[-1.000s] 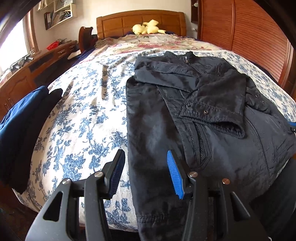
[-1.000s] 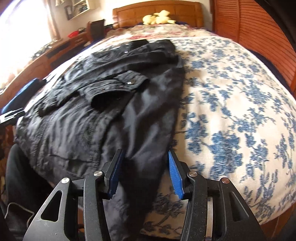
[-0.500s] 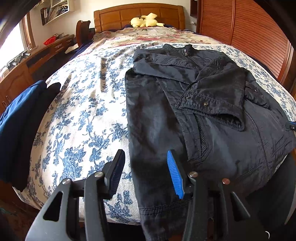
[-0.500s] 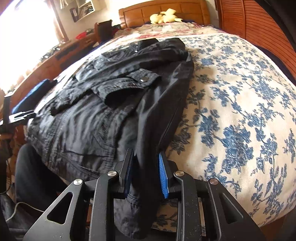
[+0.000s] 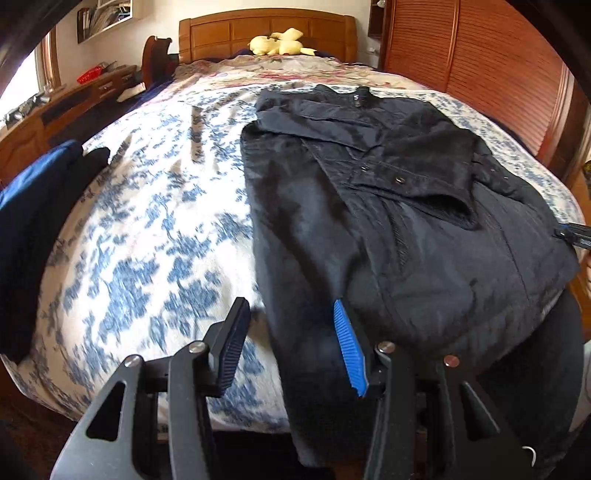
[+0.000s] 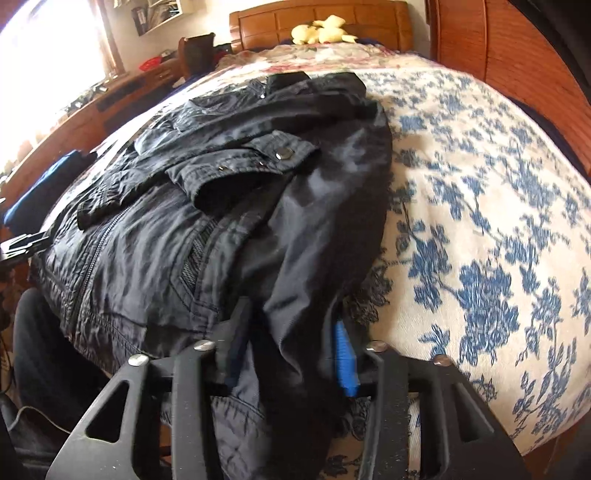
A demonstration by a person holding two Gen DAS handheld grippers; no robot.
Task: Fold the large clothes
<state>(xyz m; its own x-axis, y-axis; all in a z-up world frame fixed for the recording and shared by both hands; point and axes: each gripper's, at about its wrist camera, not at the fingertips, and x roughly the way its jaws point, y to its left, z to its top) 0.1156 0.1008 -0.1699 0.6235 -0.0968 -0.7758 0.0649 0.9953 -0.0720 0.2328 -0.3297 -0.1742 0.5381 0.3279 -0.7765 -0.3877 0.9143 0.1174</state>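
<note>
Since a second ago the right gripper (image 6: 291, 354) has been closing its jaws, and its ribbed blue pads (image 6: 345, 363) now pinch a bunched fold at the jacket's (image 6: 229, 229) lower hem, which has gathered between them; the left gripper (image 5: 291, 345) has eased in over the jacket's other lower edge, its two fingers apart with dark cloth lying between them but untouched by either pad. One jacket lies flat on the bed (image 5: 147, 240), its hem hanging over the near edge; it is black, thin and crinkled, with a zip down the front, a few metal snaps (image 6: 283, 153) on a folded-in sleeve cuff, and a short collar toward the headboard (image 5: 266, 35); the bedspread is cream with blue flowers; one yellow soft toy (image 5: 280, 43) sits by the wooden headboard; a blue and black pile of clothes (image 5: 33, 221) rests at the bed's left side.
</note>
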